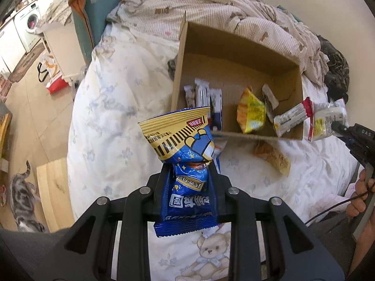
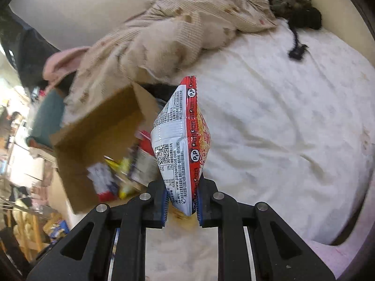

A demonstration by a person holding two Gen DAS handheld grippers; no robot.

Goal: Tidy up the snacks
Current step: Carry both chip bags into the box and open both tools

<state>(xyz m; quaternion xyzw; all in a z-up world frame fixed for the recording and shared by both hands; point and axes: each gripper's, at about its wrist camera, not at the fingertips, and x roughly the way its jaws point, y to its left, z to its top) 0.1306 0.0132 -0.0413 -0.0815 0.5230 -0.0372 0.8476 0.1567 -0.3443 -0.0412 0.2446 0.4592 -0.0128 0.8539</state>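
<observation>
Left tool [image 1: 188, 171] clamps blue snack bag [image 1: 180, 138]; right tool [image 2: 182, 199] clamps red-white packet [image 2: 180, 140]; cardboard box [image 1: 234, 44] apparently below.

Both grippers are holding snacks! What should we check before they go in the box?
1. Left gripper squeezing the blue snack bag tight: ok.
2. Right gripper squeezing the red and white snack packet tight: ok.
3. Cardboard box open on top: ok.
4. Room left inside the box: ok, bare floor shows at the back.
5. Orange packet still lying on the bed outside the box: not ok.
6. Cat away from the bed: ok, it is down on the floor.
</observation>
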